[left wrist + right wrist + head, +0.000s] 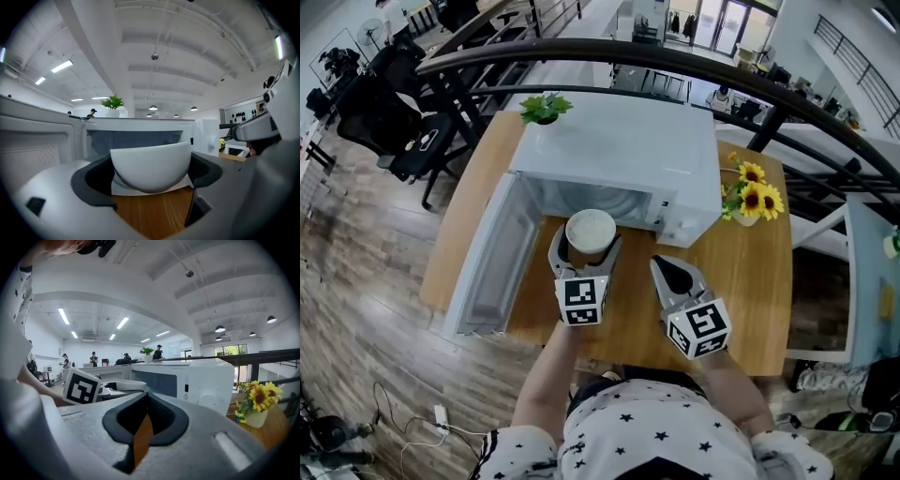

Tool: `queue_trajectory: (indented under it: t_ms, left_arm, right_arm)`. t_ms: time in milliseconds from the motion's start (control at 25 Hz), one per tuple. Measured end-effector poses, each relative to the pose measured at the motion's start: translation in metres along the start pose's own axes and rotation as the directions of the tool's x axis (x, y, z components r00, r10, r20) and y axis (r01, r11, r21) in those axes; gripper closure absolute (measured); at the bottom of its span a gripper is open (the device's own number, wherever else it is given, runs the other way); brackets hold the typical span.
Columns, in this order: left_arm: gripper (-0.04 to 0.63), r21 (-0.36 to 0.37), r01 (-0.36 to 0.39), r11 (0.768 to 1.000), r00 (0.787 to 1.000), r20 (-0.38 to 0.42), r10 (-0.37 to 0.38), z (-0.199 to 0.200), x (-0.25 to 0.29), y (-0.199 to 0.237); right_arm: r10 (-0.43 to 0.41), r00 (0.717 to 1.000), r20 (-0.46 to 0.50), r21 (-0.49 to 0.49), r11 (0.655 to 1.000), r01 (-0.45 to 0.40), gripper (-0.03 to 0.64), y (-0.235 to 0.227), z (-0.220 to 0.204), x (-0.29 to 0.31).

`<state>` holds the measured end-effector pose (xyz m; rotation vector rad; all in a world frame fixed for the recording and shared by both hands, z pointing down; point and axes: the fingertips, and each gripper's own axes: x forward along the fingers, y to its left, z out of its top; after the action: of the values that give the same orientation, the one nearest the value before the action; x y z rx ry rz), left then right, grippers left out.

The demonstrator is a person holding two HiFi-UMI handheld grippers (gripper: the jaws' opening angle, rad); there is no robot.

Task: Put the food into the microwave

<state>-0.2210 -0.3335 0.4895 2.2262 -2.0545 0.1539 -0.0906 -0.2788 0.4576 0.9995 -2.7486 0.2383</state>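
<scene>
White ceramic, by the look of it: the bowl [591, 234] sat clamped between the jaws of the left gripper [587, 255], one jaw on each side of its rounded wall. In the left gripper view it hung clear of the wooden table [750, 272], with the dark cavity of the microwave [619, 155] directly behind it. In the head view the bowl lay at the centre of the frame, just at the mouth of that cavity. Its inside looked pale and creamy, but what food it held could not be made out.

The microwave door [497, 258] stood wide open, swung toward the left of the frame. By my reading the opening and the pick-up were done, and the bowl had reached the threshold but was not yet inside. Sliding it in, setting it down, letting go and shutting the door were left.

The right gripper [670, 267] waited to the right of the bowl. Its jaws were drawn almost together on nothing, and only a thin strip of table showed between them in the right gripper view.

No brand name could be read anywhere. The marker cubes [583, 300] carried black-and-white square patterns, not words. A small triangular warning sticker [186, 390] sat on the microwave's front panel, and its print was too small to read.
</scene>
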Motion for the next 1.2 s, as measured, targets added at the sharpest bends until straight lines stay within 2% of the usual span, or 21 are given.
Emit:
queue_trajectory:
  t_ms: [680, 1200]
  left_arm:
    - [0.106, 0.027, -0.032, 0.999, 0.994, -0.108, 0.035, -0.044, 0.086, 0.020]
    - [0.106, 0.018, -0.042, 0.999, 0.981, -0.187, 0.045, -0.079, 0.112, 0.028]
  right_arm:
    - [0.024, 0.999, -0.041, 0.040, 0.999, -0.023, 0.612, -0.027, -0.015, 0.027]
    - [0.009, 0.998, -0.058, 0.056, 0.998, -0.006, 0.612, -0.040, -0.021, 0.033]
